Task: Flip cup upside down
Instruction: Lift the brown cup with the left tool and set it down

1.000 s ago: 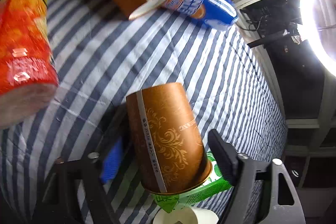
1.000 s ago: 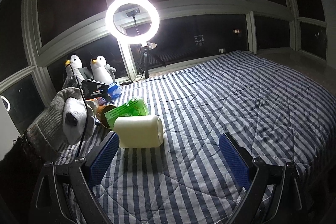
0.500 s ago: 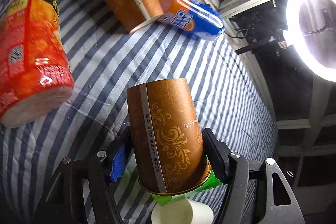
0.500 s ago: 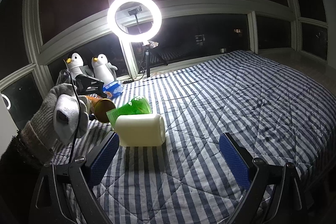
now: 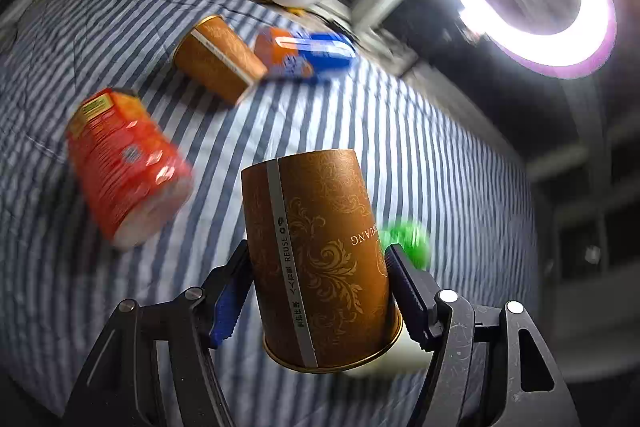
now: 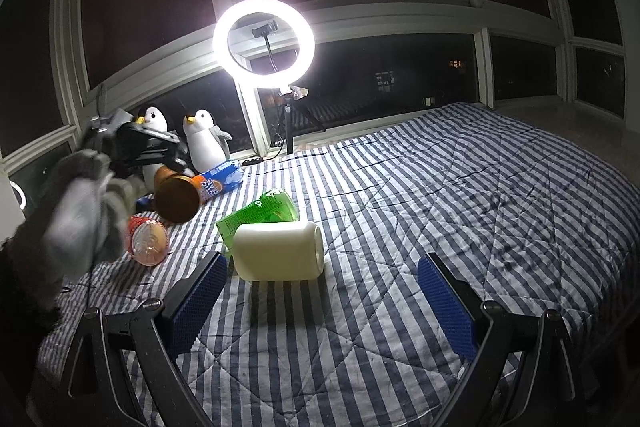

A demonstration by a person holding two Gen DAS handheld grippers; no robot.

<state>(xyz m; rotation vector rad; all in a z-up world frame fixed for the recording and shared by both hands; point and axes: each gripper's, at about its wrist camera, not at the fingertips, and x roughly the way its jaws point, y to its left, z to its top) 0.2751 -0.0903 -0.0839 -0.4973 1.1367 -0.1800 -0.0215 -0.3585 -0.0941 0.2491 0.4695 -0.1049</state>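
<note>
My left gripper [image 5: 316,291] is shut on a brown paper cup [image 5: 320,251] with gold scrollwork. It holds the cup above the striped bed, rim toward the camera and base pointing away. In the right wrist view the same cup [image 6: 177,201] hangs in the air at the left, mouth facing the camera, held by the gloved hand's gripper [image 6: 160,151]. My right gripper [image 6: 320,295] is open and empty, low over the bed, just in front of a cream cup [image 6: 278,255] lying on its side.
A second brown cup [image 5: 218,57], an orange cup [image 5: 124,163], a blue-orange packet [image 5: 304,57] and a green cup [image 6: 260,217] lie on the striped quilt [image 6: 440,195]. Two plush penguins [image 6: 206,139] and a ring light [image 6: 264,39] stand by the window.
My left gripper closed on the brown cup and lifted it off the bed, tilting upward so the penguins and ring light came into view. The right gripper has stayed in place.
</note>
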